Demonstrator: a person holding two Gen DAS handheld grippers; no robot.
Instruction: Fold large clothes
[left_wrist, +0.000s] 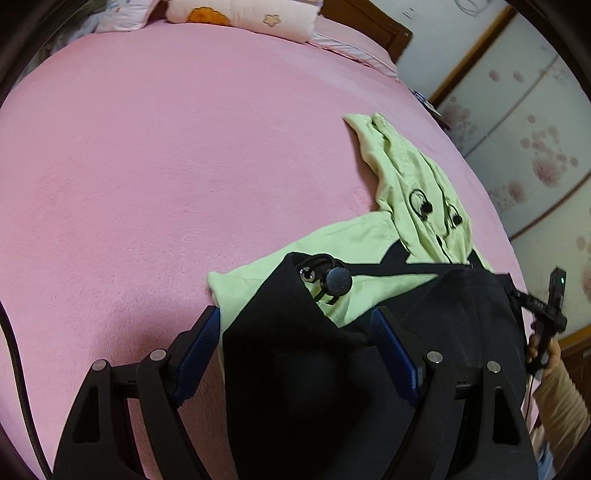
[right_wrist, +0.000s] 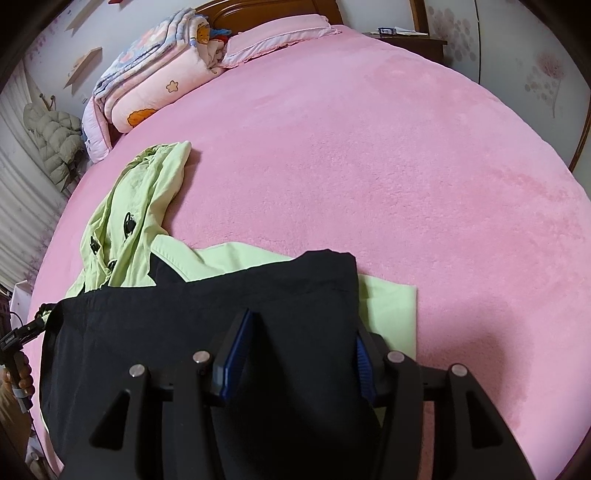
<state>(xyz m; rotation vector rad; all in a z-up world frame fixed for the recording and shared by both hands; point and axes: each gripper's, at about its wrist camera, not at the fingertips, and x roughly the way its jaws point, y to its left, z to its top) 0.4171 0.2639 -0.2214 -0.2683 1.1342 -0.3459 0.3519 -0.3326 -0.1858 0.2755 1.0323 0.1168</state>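
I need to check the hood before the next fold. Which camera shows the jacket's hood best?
The left wrist view: the hood lies unobstructed on the pink bedspread, with its drawstring toggles clearly visible. The right wrist view shows the same hood near the frame's left side, smaller and more distorted, its toggles harder to make out.

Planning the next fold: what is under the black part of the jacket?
Light green jacket fabric shows past the black panel edge, on the pink bed cover. How far the green runs underneath is covered.
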